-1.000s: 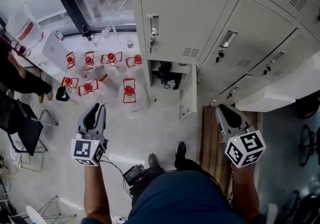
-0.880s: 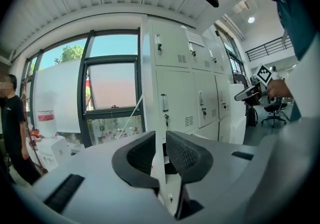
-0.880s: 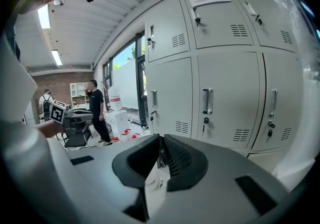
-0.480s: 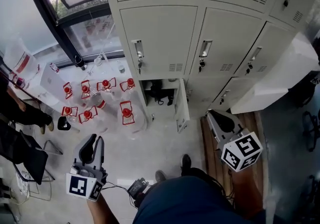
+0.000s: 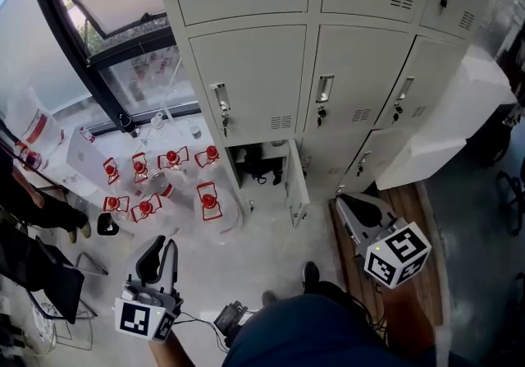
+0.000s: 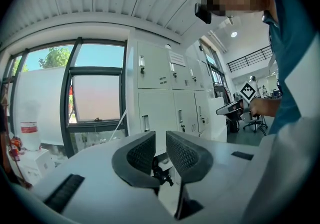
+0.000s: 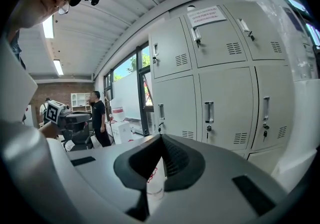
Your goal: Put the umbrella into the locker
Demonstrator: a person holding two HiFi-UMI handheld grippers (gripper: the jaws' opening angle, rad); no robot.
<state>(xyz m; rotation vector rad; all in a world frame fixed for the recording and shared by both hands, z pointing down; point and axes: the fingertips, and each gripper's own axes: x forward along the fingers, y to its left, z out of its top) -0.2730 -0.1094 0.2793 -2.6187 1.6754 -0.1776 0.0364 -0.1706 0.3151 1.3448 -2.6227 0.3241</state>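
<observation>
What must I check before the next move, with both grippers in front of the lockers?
1. Left gripper empty: ok, jaws shut on nothing.
2. Right gripper empty: ok, jaws shut on nothing.
3. Door of the bottom locker open: ok, it stands open.
4. Umbrella inside: cannot tell. A dark thing lies in the locker, too small to name.
5. Floor before the locker free: not ok on its left, where red-capped bottles stand close.
</observation>
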